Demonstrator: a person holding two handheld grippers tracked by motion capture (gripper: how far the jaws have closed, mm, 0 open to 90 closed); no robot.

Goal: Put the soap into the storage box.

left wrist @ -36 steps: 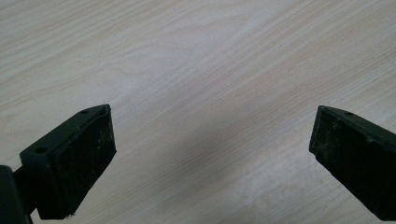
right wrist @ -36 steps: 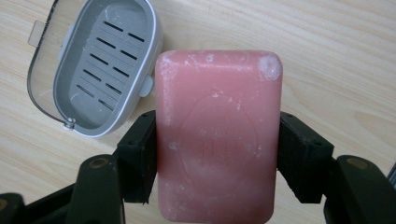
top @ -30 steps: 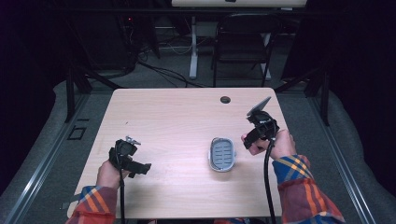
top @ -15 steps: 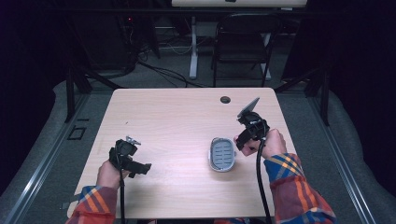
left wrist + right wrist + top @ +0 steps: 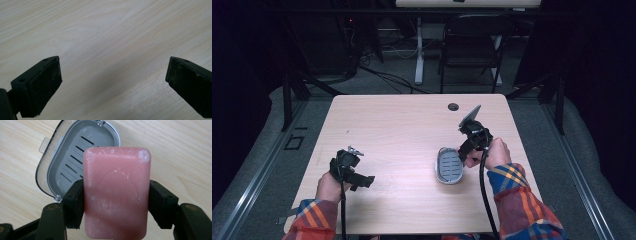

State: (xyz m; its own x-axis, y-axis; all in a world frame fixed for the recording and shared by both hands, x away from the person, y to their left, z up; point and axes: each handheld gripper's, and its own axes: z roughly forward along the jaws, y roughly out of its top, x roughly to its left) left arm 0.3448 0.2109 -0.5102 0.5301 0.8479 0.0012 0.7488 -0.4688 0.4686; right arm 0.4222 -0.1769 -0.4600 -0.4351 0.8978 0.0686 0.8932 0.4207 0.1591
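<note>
A pink soap bar [image 5: 117,192] is clamped between the jaws of my right gripper [image 5: 116,203], which is shut on it. Just beyond it lies an open grey soap dish [image 5: 75,157] with a slotted grey tray and a clear rim. From above, the right gripper [image 5: 468,151] hovers at the right edge of the soap dish [image 5: 448,166], right of the table's middle. My left gripper [image 5: 357,175] rests near the front left of the table. Its jaws stand wide apart over bare wood in the left gripper view, so the left gripper [image 5: 113,80] is open.
The light wooden table [image 5: 397,125] has a small dark round grommet [image 5: 453,106] near its far edge. Behind the table stand a folding chair [image 5: 472,50] and a desk leg [image 5: 418,50] with cables on the floor.
My right gripper has moved left and toward the near side with the soap, ending at the soap dish's right edge. The left gripper has stayed still.
</note>
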